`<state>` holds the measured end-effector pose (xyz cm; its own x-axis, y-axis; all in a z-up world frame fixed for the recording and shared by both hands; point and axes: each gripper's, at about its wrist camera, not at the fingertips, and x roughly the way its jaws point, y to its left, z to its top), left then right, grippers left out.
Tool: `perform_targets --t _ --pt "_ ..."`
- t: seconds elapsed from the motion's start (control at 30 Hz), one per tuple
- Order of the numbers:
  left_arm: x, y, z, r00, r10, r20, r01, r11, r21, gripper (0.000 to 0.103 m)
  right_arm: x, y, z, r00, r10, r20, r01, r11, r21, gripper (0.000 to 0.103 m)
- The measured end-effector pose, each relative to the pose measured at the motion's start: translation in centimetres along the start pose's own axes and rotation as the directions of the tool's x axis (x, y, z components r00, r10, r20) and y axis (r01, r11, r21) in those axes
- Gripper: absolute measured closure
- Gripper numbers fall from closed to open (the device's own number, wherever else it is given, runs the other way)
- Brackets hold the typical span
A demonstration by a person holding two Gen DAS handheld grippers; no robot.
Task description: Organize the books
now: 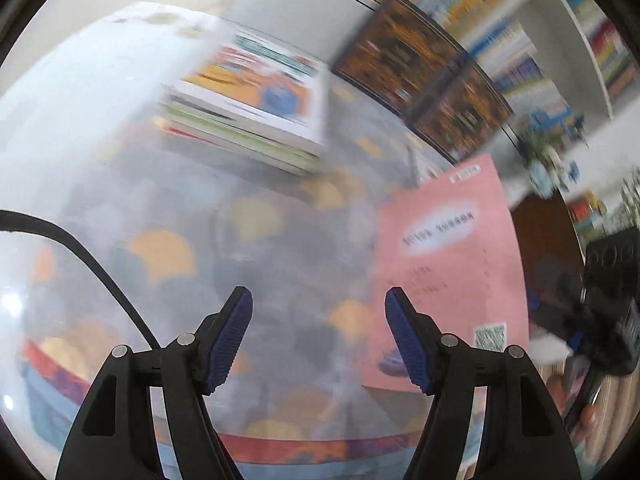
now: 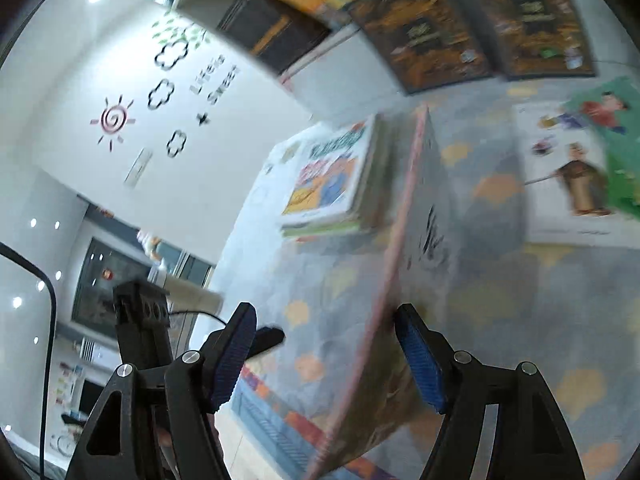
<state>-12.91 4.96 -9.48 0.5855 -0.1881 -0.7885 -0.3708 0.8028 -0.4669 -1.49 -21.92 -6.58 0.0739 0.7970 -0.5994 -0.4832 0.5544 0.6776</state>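
A thin pink book (image 1: 448,264) stands tilted on edge at the right of the left wrist view, its cover facing that camera. In the right wrist view the same pink book (image 2: 424,208) shows edge-on between the jaws of my right gripper (image 2: 325,312). It lies against the right pad (image 2: 420,360), and the left pad (image 2: 236,356) is well clear of it. My left gripper (image 1: 320,320) hangs open over the patterned tablecloth (image 1: 200,220) with nothing between its pads. A stack of picture books (image 1: 256,96) (image 2: 332,176) lies further back.
Two dark brown books (image 1: 420,64) (image 2: 424,28) lean against a filled bookshelf (image 1: 500,40) behind the table. A white and green book (image 2: 568,168) lies flat at the right. A black cable (image 1: 80,248) crosses the left. The other hand's gripper body (image 2: 140,320) is at lower left.
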Motion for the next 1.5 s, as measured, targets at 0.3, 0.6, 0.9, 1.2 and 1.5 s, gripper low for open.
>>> perform_targets --t 0.3,0.6,0.9,1.2,1.5 --pt "-0.5 6.0 -0.1 0.995 0.094 -0.042 -0.096 0.994 -0.055 0.037 5.5 0.5 -2.0 0.991 -0.064 -0.119 0.069 0.997 0.039 0.032" --pt "5.0 3.1 0.1 0.989 0.097 -0.11 -0.085 0.991 0.106 0.04 9.6 -2.8 -4.1 0.92 -0.357 -0.162 0.367 0.929 0.038 0.063" --pt "7.4 3.9 0.5 0.985 0.037 -0.167 -0.025 0.997 0.073 0.057 10.4 -3.9 -6.5 0.877 -0.455 -0.155 0.466 0.884 0.041 0.072" --pt "7.8 -0.1 -1.6 0.969 -0.04 -0.243 0.071 0.99 0.121 0.057 8.5 -4.8 -7.5 0.874 -0.465 -0.141 0.475 0.879 0.044 0.071" --pt "8.1 -2.6 -4.5 0.937 -0.195 -0.289 0.194 0.981 -0.033 0.058 3.3 -9.4 -8.7 0.873 -0.458 -0.171 0.473 0.879 0.063 0.071"
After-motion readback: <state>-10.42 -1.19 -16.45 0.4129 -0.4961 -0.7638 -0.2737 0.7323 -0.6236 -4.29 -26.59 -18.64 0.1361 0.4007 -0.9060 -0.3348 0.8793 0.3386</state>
